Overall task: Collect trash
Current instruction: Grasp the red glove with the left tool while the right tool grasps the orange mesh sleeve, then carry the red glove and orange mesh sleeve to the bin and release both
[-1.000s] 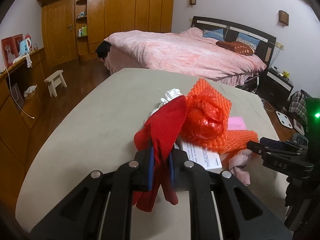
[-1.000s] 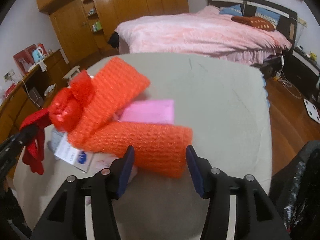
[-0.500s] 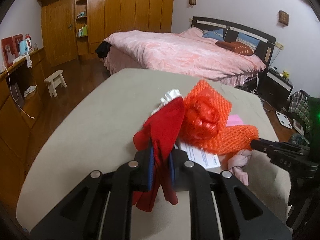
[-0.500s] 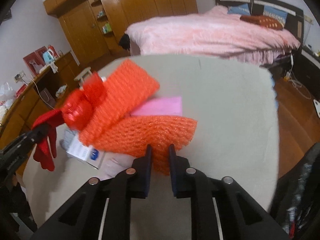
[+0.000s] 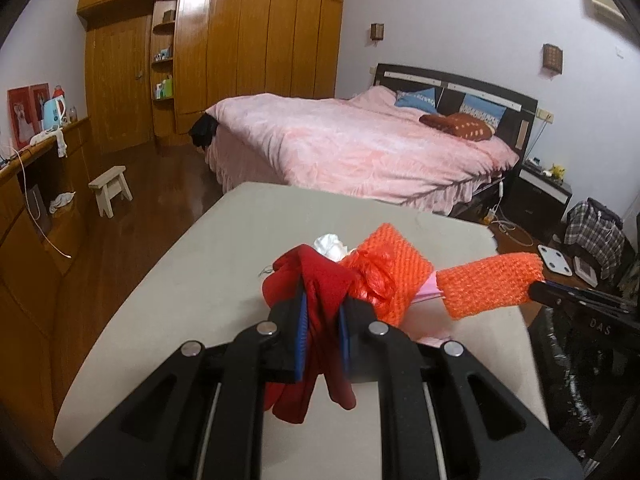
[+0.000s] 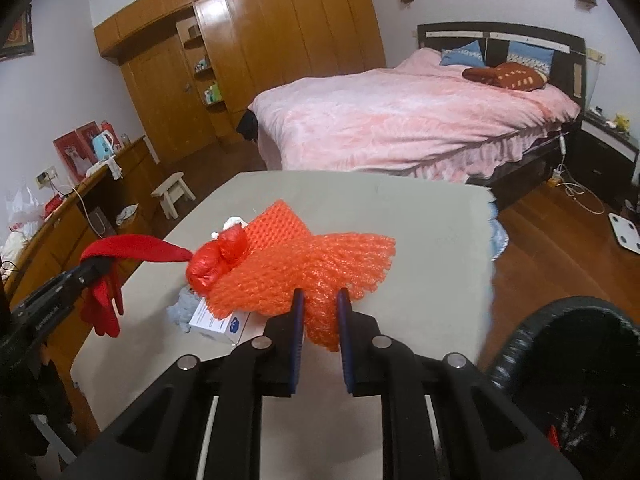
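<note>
My left gripper (image 5: 323, 304) is shut on a red cloth strip (image 5: 320, 276), which hangs from its jaws above the grey table (image 5: 224, 248). My right gripper (image 6: 320, 300) is shut on an orange foam net sleeve (image 6: 320, 268), held off the table. In the left wrist view that sleeve (image 5: 488, 284) sticks out from the right gripper (image 5: 538, 290). On the table lie a second orange foam net (image 6: 276, 224), a red plastic bag (image 6: 216, 260), a white printed box (image 6: 218, 322), a white tissue wad (image 5: 330, 244) and a pink paper (image 5: 428, 286).
A black-lined trash bin (image 6: 580, 360) stands off the table's right edge. A pink bed (image 5: 360, 148) lies beyond the far edge. A small wooden stool (image 5: 112, 188) and a low wooden cabinet (image 5: 36, 208) are on the left, on the wooden floor.
The right gripper closed on the orange foam net sleeve and lifted it off the pile. The left gripper rose with the red cloth still in it.
</note>
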Action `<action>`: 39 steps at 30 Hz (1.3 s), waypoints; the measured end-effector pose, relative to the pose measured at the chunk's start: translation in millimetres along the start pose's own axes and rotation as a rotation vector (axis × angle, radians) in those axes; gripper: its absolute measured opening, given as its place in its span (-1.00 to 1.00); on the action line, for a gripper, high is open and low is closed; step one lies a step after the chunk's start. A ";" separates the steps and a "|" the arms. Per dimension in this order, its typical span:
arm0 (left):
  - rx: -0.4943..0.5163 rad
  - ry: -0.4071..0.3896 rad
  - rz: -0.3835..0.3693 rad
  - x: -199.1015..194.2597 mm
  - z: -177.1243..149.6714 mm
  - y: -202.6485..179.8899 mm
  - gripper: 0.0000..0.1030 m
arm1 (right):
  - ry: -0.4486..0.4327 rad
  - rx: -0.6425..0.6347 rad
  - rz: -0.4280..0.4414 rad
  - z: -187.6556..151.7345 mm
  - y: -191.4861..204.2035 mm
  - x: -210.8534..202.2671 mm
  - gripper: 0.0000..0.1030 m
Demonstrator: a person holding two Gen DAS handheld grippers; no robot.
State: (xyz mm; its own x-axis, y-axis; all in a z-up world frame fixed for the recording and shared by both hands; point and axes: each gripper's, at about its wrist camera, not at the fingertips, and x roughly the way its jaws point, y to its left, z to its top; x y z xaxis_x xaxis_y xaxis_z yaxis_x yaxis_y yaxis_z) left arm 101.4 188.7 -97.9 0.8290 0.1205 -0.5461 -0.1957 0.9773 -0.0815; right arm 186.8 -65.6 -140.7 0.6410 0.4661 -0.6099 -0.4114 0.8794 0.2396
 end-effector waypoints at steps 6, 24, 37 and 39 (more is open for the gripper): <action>0.021 -0.032 -0.043 -28.2 2.7 -18.4 -0.76 | -0.045 -0.005 -0.020 0.2 -6.2 -34.6 -0.68; 0.123 -0.099 -0.278 -69.3 11.9 -116.7 -0.76 | -0.158 0.040 -0.148 -11.4 -55.8 -133.8 -0.68; 0.209 -0.060 -0.456 -53.7 -2.7 -201.4 -0.76 | -0.170 0.126 -0.315 -41.8 -117.4 -187.8 -0.68; 0.223 -0.052 -0.487 -51.6 -6.2 -217.6 -0.76 | -0.170 0.139 -0.340 -46.0 -125.6 -193.0 -0.68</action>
State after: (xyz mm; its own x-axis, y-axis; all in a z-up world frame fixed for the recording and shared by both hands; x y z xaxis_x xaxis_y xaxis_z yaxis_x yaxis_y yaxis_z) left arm 98.0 -31.3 -57.2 0.8221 -0.3528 -0.4468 0.3291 0.9349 -0.1327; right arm 85.0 -270.5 -87.8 0.8282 0.1458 -0.5411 -0.0738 0.9855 0.1525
